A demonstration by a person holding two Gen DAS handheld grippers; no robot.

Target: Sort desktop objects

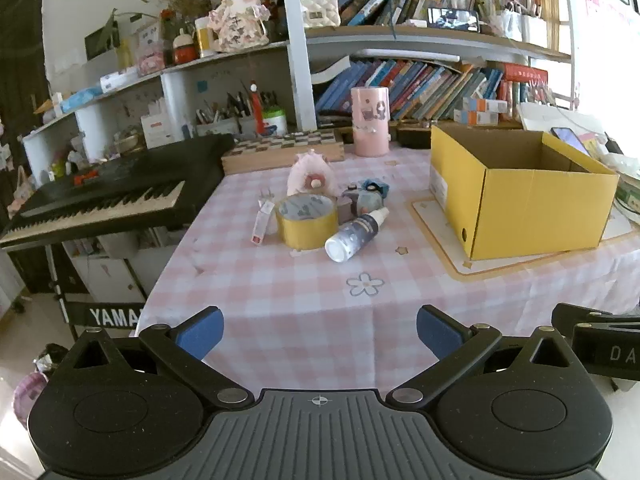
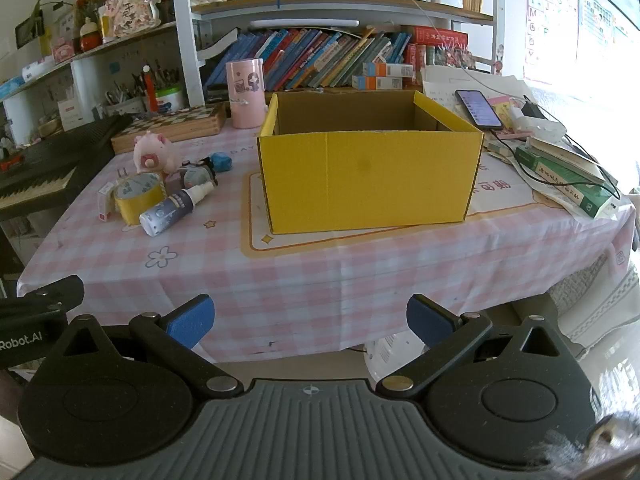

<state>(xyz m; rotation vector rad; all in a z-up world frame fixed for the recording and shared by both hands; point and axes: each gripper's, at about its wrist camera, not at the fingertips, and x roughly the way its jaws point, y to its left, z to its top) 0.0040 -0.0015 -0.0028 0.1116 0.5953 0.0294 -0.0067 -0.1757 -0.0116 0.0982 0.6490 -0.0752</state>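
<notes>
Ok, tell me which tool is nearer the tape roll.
Left. The left tool faces the tape roll almost straight ahead; the right tool sits before the yellow box, tape off to its left.

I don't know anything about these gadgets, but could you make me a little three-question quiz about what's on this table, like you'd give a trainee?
1. True or false: the yellow box already holds the roll of tape.
2. Multiple choice: the spray bottle is (A) standing upright, (B) lying on its side, (C) held by fingers.
3. Short answer: is either the left gripper or the right gripper holding anything?

Key
1. False: the tape sits on the checked cloth, to the left of the box.
2. B: it lies on its side against the tape.
3. No: both are open and hang short of the table's near edge.
</notes>
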